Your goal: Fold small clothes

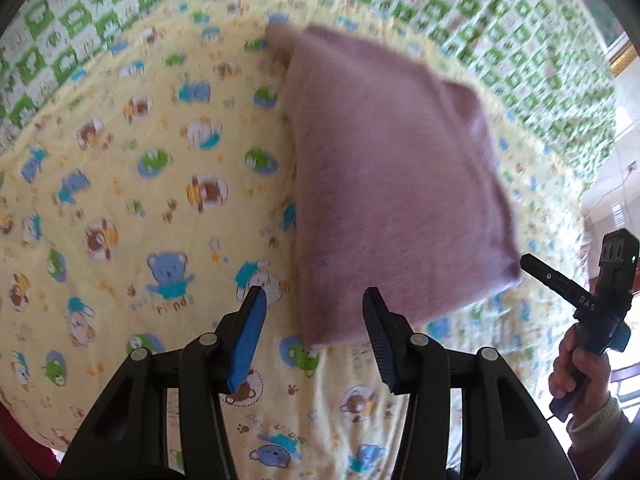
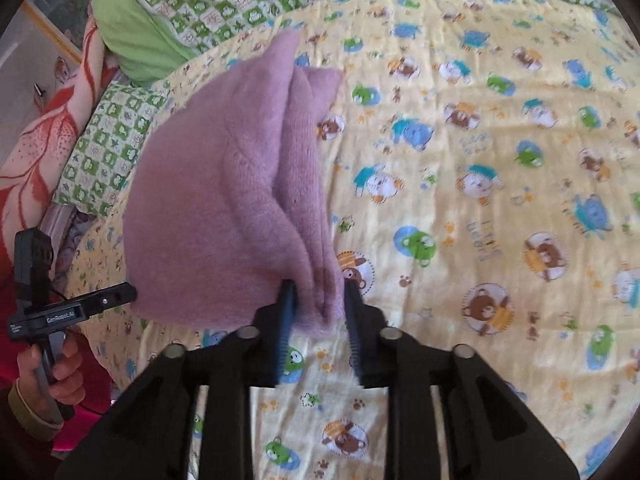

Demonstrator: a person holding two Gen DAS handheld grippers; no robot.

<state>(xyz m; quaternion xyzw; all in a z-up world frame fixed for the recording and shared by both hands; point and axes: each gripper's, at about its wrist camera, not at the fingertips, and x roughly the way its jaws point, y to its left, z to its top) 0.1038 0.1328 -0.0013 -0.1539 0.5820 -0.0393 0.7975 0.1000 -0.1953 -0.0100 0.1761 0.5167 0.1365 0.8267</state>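
In the left wrist view, the yellow blanket printed with cartoon bears covers the bed, and a green-and-white checked quilt lies beyond it along the top. The left hand-held gripper hangs over the blanket with its fingers apart; the blue pad sits on one side and the dark finger on the other, with nothing between them but printed cloth below. Just above and to the right is the pink garment, folded into a thick bundle and blurred (its edges smear in the picture), with its near lower edge showing just above the left gripper's dark finger. At the far right edge a person's hand grips the handle of the other tool.

In the right wrist view, a person's hand holds a black handle at the far left, beside a red patterned cloth and a lime-green pillow. Right of that, the pink garment rises in bunched folds from the right hand-held gripper, whose fingers are closed on its lower corner, the fabric pinched between the pads. The rest of the view to the right is the yellow blanket, bare of clothes.
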